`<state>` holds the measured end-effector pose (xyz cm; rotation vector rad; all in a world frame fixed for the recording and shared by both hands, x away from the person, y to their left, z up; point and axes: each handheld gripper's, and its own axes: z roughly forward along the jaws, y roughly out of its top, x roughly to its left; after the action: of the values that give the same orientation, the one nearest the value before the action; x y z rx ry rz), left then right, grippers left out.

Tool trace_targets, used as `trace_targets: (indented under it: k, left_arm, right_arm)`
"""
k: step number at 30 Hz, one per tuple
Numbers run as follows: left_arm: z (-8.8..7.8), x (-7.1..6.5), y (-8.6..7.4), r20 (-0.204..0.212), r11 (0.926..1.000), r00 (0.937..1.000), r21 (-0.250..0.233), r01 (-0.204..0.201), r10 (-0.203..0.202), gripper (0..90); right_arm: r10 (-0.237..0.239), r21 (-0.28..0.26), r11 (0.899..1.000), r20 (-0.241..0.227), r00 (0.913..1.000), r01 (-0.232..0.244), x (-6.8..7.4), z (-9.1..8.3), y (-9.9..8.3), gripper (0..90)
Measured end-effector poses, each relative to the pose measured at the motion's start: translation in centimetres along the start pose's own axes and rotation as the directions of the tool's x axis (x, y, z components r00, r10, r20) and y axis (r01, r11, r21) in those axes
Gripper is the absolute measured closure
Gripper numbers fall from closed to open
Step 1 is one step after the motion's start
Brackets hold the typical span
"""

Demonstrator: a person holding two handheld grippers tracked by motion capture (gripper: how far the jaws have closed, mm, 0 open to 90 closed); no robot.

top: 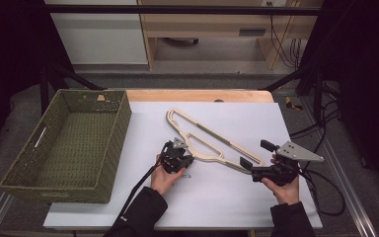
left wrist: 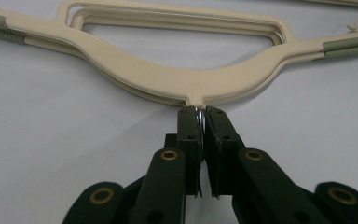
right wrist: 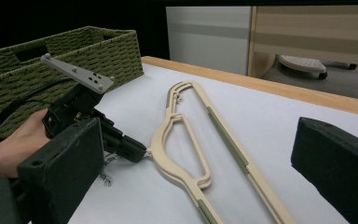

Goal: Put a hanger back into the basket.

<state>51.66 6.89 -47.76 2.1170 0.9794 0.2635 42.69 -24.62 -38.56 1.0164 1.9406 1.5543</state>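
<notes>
— White sheeting covered the table [top: 237,197], and that was the biggest thing I had in frame. What came next?

— Next in size was the green woven basket [top: 66,143], sitting at the table's left edge, as far as I could tell with nothing in it. Then the cream hangers [top: 202,140], stacked flat, lying slantwise across the middle of the table, well apart from the basket.

— Where did your hands sit?

— My right claw [top: 254,159] rested by the near end of the hangers with its jaws spread; I saw nothing between them. My left claw [top: 180,157] was at the middle of the stack, on the side nearest me.

— Was it gripping?

— Yes. In the left gripper view its jaws were pressed together on the thin metal hook [left wrist: 199,113] where it leaves the neck of the hangers. I couldn't tell how many hooks were caught in that pinch.

— So which step was that?

— I judged it the grasp itself: hook secured, hangers not yet lifted off the table.

— What did the next move call for?

— A steady lift by the hook, I reckoned, keeping the stack from swinging or splitting, then a carry leftward over the basket rim. The long arms would need turning to fit its length, and the right claw could steady the far end.
</notes>
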Motion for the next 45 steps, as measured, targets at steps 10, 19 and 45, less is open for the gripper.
trace_targets:
  k: [10,19,45]
  left_arm:
    - [-0.7,-0.5,0.6,-0.028,0.9998,0.9994,0.003,-0.017,0.018,87.9]
    - [-2.1,-0.8,1.1,-0.071,0.9990,0.9965,0.006,-0.044,0.044,88.5]
    - [-6.1,-2.9,3.5,-0.110,0.9903,0.9842,0.023,-0.137,0.139,88.6]
  right_arm:
    - [-0.002,0.032,0.999,-0.007,1.0000,0.002,0.1,0.9,-0.4,3.3]
    - [-0.007,0.081,0.997,-0.040,0.9992,0.010,0.5,2.9,-1.1,5.7]
    - [-0.132,0.272,0.947,-0.157,0.9789,0.171,3.4,13.0,-2.0,28.0]
